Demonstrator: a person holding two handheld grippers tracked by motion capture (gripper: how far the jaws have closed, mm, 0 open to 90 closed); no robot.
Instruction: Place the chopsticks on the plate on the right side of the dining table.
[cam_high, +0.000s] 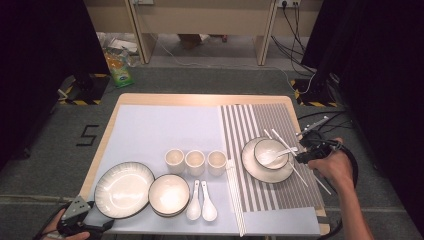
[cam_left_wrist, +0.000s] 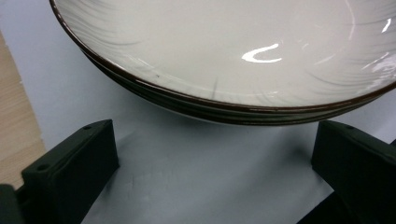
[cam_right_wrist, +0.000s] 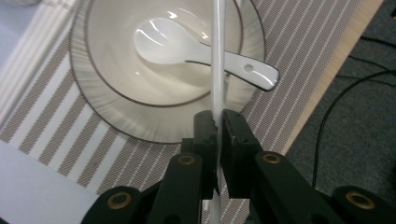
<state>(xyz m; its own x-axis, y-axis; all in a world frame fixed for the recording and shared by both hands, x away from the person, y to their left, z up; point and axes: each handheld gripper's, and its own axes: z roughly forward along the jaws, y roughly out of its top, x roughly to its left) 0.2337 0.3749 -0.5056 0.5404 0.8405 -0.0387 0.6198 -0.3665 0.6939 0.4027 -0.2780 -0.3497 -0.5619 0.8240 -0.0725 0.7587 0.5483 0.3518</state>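
Right gripper (cam_right_wrist: 218, 126) clamps a chopstick (cam_right_wrist: 217, 56) above the set bowl (cam_right_wrist: 116, 60); left gripper (cam_left_wrist: 210, 163) gapes wide by unplaced plates (cam_left_wrist: 233, 56).

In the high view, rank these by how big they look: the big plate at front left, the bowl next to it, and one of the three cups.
1. Big plate, clearly largest.
2. Bowl beside it.
3. Middle cup, smallest; the three cups look alike.
The cup sits slightly farther from the camera, but the gap is too wide for that to change the order.
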